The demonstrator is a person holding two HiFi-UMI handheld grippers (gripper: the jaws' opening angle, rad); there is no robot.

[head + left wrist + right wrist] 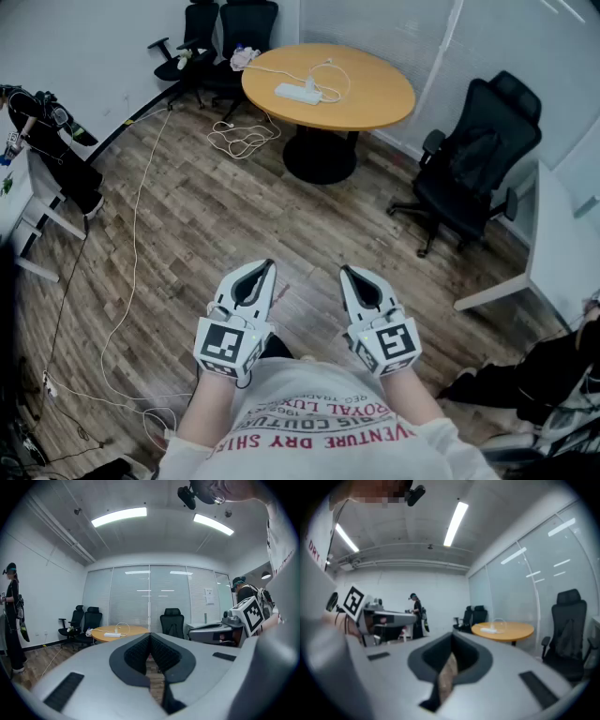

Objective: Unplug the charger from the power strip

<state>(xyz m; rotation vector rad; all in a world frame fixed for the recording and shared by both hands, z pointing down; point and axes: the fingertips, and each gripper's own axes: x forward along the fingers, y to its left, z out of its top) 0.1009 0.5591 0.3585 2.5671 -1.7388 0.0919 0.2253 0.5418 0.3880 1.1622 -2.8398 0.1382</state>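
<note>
left gripper [268, 266], right gripper [346, 272], fingers [136, 654] clenched empty; white power strip [296, 93], charger [310, 84] plugged, on far table [375, 94]

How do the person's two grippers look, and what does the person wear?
Both the left gripper and the right gripper have pale grey shells, black ridged pads and a cube with black-and-white square markers. The person wears a white shirt with red lettering.

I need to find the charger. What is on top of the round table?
A white power strip, a charger plugged into it, and a looping white cable. Nothing covers them; the strip's sockets are too small to tell.
</note>
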